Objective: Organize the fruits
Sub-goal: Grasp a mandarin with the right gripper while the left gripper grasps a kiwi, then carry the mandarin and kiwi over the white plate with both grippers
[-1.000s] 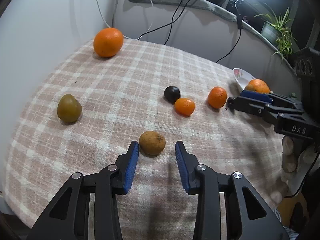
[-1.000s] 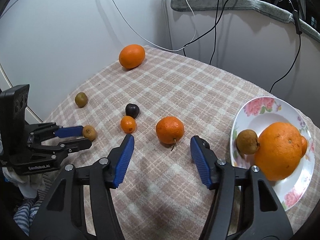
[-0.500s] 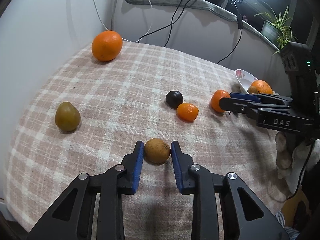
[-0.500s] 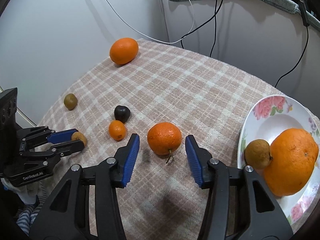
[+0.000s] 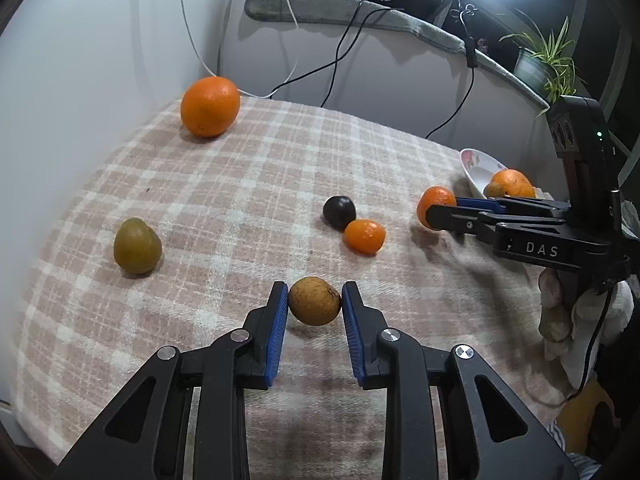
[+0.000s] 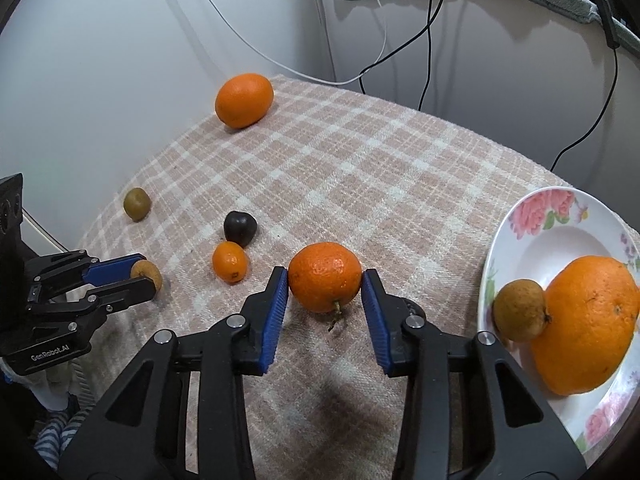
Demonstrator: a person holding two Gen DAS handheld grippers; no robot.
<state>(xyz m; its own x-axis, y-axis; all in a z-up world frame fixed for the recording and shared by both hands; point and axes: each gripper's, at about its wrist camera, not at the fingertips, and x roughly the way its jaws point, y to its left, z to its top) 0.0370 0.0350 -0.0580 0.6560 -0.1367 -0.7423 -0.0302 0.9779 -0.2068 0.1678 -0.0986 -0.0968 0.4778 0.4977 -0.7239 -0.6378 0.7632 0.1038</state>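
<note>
Jaws on your left gripper (image 5: 315, 300) sit against both sides of the small brown fruit (image 5: 315, 301), which rests dead centre between the pads on the worktop (image 5: 260, 184). Your right gripper (image 6: 325, 285) brackets the tangerine (image 6: 325, 277) the same way, pads at or just off its skin; whether it is fully pinched I cannot tell. The plate (image 6: 532, 220) lies at about three o'clock from the right jaws and near them, but well away from the left, past the tangerine. So I judge the right carries first. Both fruits are round, so wrist angle hardly matters.
</note>
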